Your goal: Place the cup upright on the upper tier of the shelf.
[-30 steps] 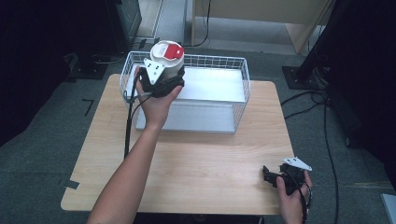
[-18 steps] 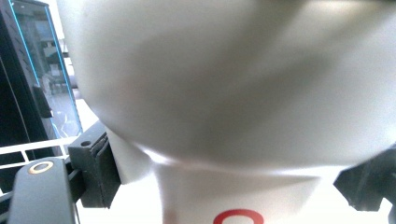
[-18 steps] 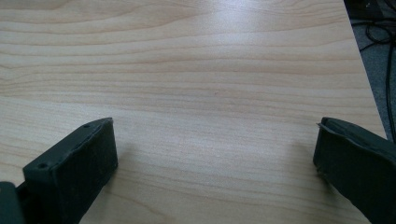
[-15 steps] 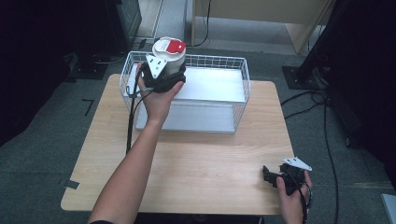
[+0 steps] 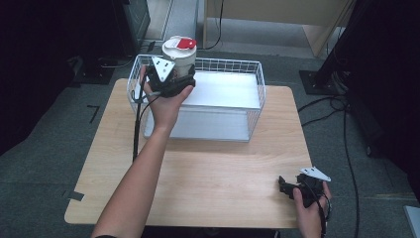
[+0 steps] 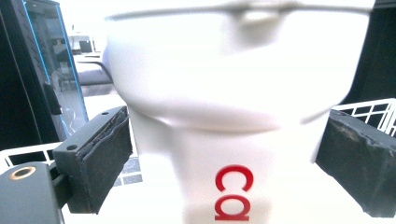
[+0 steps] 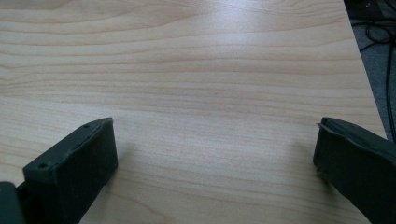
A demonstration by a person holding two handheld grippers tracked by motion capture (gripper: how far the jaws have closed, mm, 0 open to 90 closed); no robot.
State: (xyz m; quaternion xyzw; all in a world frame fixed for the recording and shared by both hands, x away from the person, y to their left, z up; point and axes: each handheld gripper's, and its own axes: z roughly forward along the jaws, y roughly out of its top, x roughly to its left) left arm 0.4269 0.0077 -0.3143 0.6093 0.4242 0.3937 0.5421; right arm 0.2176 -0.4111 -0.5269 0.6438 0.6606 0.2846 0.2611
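A white cup (image 5: 179, 53) with a white lid and a red tab hangs over the back left corner of a white wire basket (image 5: 259, 94). My left gripper (image 5: 173, 78) is shut on its lower body. In the left gripper view the cup (image 6: 224, 116) sits between both black pads (image 6: 100, 158), with red letters on its side. At the front right corner of the wooden table (image 5: 213, 173), my right gripper (image 5: 285, 187) lies low and open. Between its jaws in the right gripper view (image 7: 215, 154) there is bare wood.
The basket has a pale flat floor (image 5: 223, 106) and takes up the back of the table. Black cables (image 5: 341, 119) run over the grey floor to the right. Dark equipment (image 5: 133, 20) stands behind the table at the left.
The left gripper has lifted the cup a little higher and farther back over the basket's corner. The right gripper has stayed where it was.
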